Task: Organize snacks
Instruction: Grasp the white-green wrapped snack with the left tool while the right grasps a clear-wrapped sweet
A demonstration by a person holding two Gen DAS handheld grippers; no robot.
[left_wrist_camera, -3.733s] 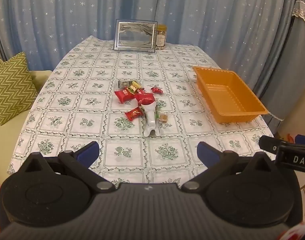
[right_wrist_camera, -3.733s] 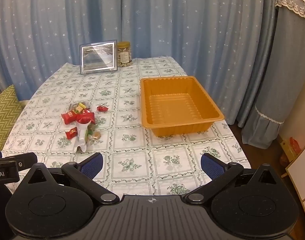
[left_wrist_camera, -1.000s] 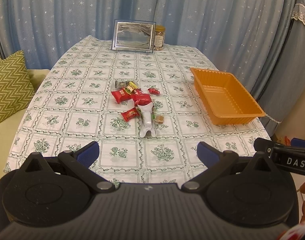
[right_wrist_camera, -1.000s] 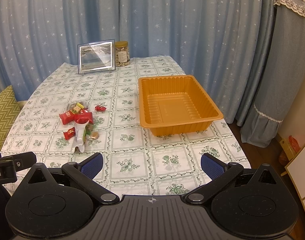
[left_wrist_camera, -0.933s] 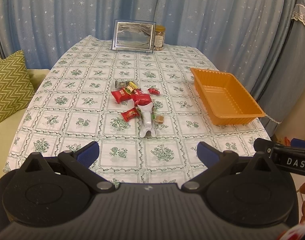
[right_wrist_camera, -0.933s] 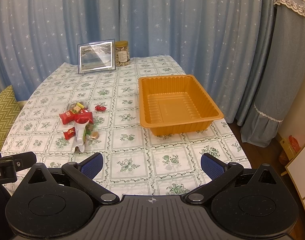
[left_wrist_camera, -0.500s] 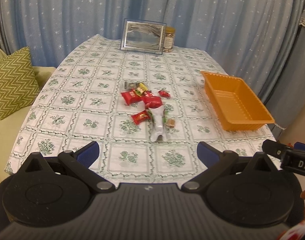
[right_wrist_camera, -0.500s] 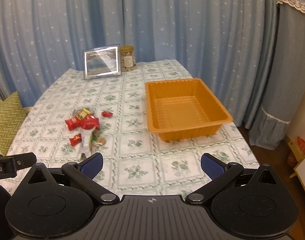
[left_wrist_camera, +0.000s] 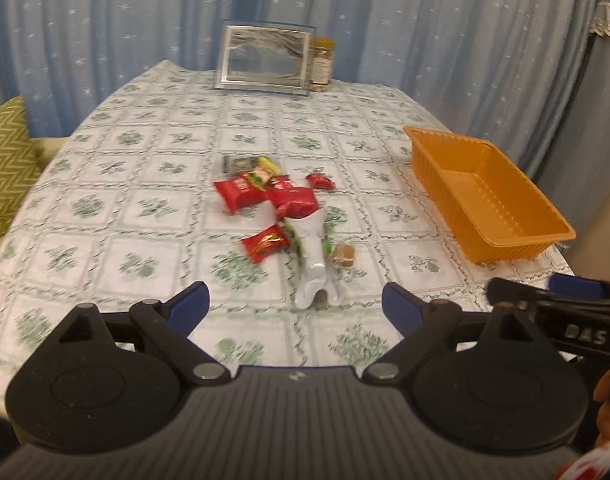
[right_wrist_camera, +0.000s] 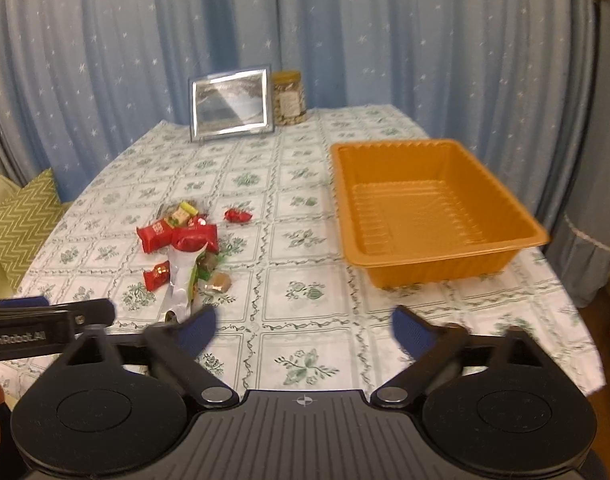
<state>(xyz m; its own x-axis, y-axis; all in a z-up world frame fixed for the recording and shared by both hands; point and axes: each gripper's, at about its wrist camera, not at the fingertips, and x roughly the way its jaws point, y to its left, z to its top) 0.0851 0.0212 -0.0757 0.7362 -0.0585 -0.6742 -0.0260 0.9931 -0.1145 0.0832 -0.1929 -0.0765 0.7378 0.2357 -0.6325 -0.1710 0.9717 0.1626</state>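
One white snack bag lies lengthwise, pointing toward the camera.

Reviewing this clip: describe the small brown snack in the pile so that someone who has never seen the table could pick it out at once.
Start at the orange tray on the flowered tablecloth, then look left to the snack pile in the middle. At the pile's near end lies a long white packet; the small brown cube-shaped sweet sits just right of it. It is the only brown piece; its neighbours are red, white or green.

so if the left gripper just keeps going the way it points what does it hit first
Probably the white packet at the near end of the snack pile, which lies centred ahead of the closing, empty left gripper; depth is uncertain.
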